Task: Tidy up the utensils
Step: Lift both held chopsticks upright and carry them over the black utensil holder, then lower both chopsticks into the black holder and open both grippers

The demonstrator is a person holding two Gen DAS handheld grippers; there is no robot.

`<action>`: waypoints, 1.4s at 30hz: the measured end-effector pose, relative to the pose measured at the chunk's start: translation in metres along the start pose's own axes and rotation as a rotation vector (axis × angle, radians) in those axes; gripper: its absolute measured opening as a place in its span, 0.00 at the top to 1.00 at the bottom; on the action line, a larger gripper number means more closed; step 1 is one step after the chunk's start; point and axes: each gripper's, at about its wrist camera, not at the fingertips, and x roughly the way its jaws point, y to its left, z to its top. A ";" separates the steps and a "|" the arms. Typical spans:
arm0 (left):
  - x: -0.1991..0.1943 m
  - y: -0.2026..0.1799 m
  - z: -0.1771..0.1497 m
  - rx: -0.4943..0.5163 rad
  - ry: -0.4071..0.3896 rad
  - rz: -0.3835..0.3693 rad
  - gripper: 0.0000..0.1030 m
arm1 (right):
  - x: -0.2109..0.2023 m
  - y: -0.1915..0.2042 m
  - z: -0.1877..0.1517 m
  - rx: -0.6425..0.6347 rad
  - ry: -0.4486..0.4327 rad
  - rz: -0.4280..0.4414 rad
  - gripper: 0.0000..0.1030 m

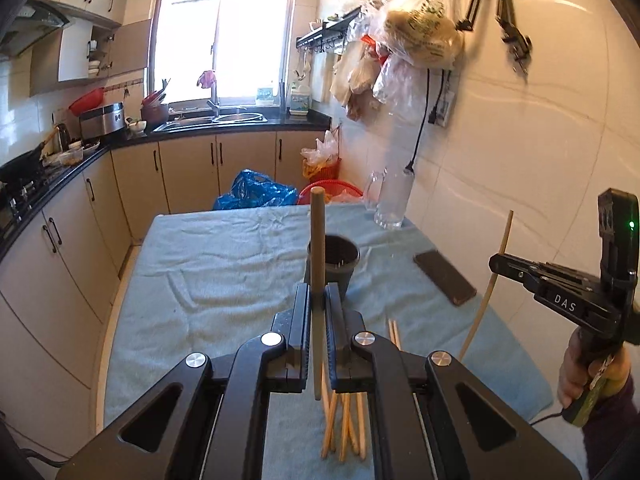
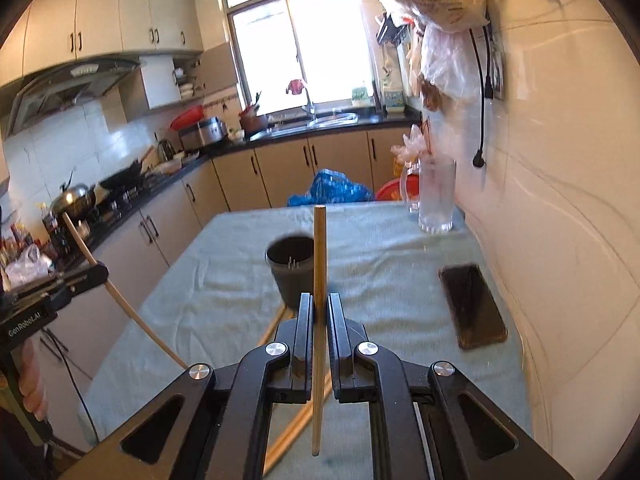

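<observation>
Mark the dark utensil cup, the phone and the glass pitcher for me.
dark utensil cup (image 2: 291,276), right wrist view, on its front wall.
phone (image 2: 472,308), right wrist view, middle of its dark screen.
glass pitcher (image 1: 394,200), left wrist view, on its clear body.

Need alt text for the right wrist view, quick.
The right tool grips one upright chopstick above a towel-covered table, just short of a dark cup. A phone lies to the right and a glass jug stands beyond it.
</observation>
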 end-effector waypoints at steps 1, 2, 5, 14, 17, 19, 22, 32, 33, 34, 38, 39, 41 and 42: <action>0.003 0.001 0.008 -0.009 -0.007 -0.005 0.94 | 0.001 -0.001 0.010 0.011 -0.021 0.005 0.93; 0.006 0.002 0.017 -0.019 -0.016 -0.013 0.94 | 0.002 -0.001 0.016 0.016 -0.032 0.008 0.93; 0.015 0.004 0.044 -0.043 -0.046 -0.036 0.94 | 0.009 -0.002 0.041 0.054 -0.082 0.027 0.93; 0.072 0.004 0.118 -0.097 -0.098 -0.056 0.94 | 0.049 0.001 0.115 0.166 -0.212 0.084 0.93; 0.096 0.003 0.132 -0.092 -0.097 -0.041 0.94 | 0.069 0.004 0.131 0.162 -0.240 0.055 0.93; 0.115 0.000 0.136 -0.081 -0.082 -0.033 0.94 | 0.087 0.005 0.137 0.153 -0.243 0.022 0.93; 0.153 0.002 0.133 -0.079 -0.008 -0.023 0.94 | 0.119 0.000 0.139 0.163 -0.192 0.001 0.93; 0.210 0.023 0.105 -0.133 0.121 -0.007 0.94 | 0.198 -0.032 0.111 0.242 0.014 0.003 0.92; 0.210 0.024 0.105 -0.140 0.121 -0.007 0.93 | 0.202 -0.034 0.109 0.250 0.024 0.011 0.92; 0.209 0.026 0.105 -0.144 0.122 -0.010 0.92 | 0.204 -0.035 0.107 0.255 0.033 0.016 0.90; 0.195 0.027 0.105 -0.146 0.097 0.001 0.71 | 0.204 -0.035 0.108 0.249 0.030 0.012 0.63; 0.188 0.028 0.104 -0.143 0.086 0.007 0.67 | 0.201 -0.034 0.108 0.246 0.023 0.009 0.62; 0.175 0.028 0.103 -0.139 0.073 0.015 0.66 | 0.192 -0.034 0.109 0.239 0.013 0.004 0.61; 0.170 0.028 0.103 -0.139 0.070 0.016 0.65 | 0.186 -0.034 0.109 0.238 0.009 0.003 0.61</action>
